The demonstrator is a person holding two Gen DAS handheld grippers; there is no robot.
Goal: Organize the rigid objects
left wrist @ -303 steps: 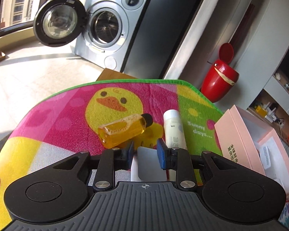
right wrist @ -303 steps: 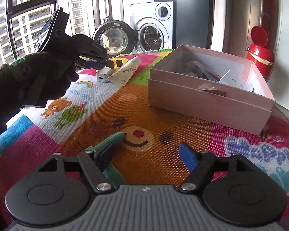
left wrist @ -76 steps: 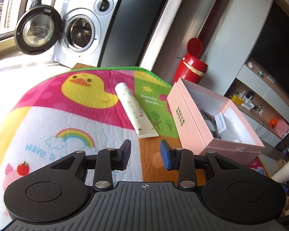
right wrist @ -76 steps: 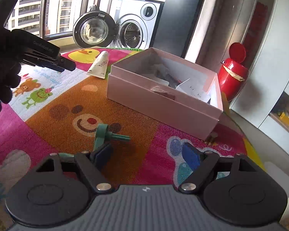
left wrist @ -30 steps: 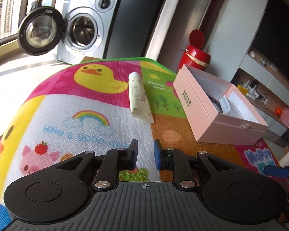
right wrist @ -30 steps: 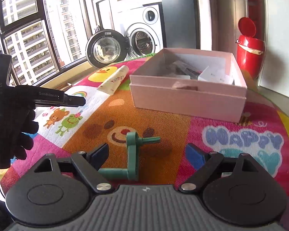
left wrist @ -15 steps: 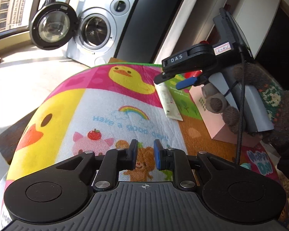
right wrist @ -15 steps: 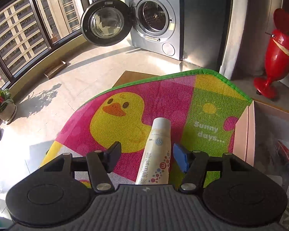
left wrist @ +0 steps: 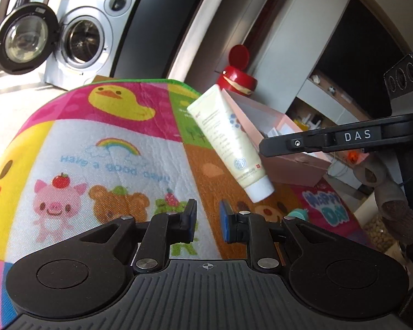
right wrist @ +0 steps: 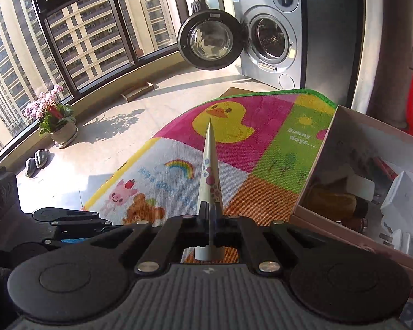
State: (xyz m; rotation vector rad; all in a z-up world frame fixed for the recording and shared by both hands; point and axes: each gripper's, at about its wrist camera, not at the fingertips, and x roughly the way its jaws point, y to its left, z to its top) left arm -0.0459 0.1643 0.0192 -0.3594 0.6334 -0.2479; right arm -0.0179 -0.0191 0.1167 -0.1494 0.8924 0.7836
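My right gripper [right wrist: 210, 214] is shut on a cream tube [right wrist: 209, 170] and holds it in the air above the mat, just left of the open pink box [right wrist: 327, 137]. In the left wrist view the tube [left wrist: 228, 143] hangs cap down from the right gripper [left wrist: 261, 147], in front of the pink box [left wrist: 289, 162]. My left gripper [left wrist: 208, 222] is empty, its jaws a small gap apart, low over the mat near the front.
A colourful cartoon play mat [left wrist: 110, 148] covers the table. The box holds an amber bottle [right wrist: 333, 200] and white items [right wrist: 402, 200]. A green plastic piece [left wrist: 296, 214] lies on the mat. A red bin [left wrist: 236, 79] and a washing machine [left wrist: 77, 41] stand behind.
My right gripper has closed on the tube and lifted it off the mat toward the box. My left gripper has stayed low with its jaws slightly apart.
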